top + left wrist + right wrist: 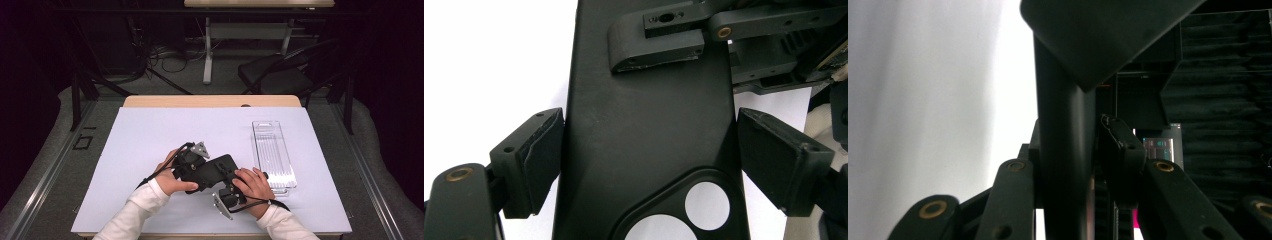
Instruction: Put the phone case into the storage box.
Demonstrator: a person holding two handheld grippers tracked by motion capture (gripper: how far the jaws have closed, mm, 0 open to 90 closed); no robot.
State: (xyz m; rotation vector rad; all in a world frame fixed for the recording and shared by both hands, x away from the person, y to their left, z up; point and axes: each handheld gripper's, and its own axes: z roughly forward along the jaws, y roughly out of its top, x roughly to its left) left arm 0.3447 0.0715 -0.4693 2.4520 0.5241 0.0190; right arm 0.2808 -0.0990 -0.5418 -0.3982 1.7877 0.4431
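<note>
Dark lab: black drapes, floor cables (167, 60), bare work table (150, 130).

The high view looks forward and down from above the person's side of the surface (150, 135), far enough off to take in the whole top and the floor beyond. The left claw (649, 165) view sits very close, looking along its jaws at the flat back of a black phone case (644, 125). The right claw (1068, 150) view looks edge-on along that same case (1063, 150), which both share with the high view (217, 170).
</note>
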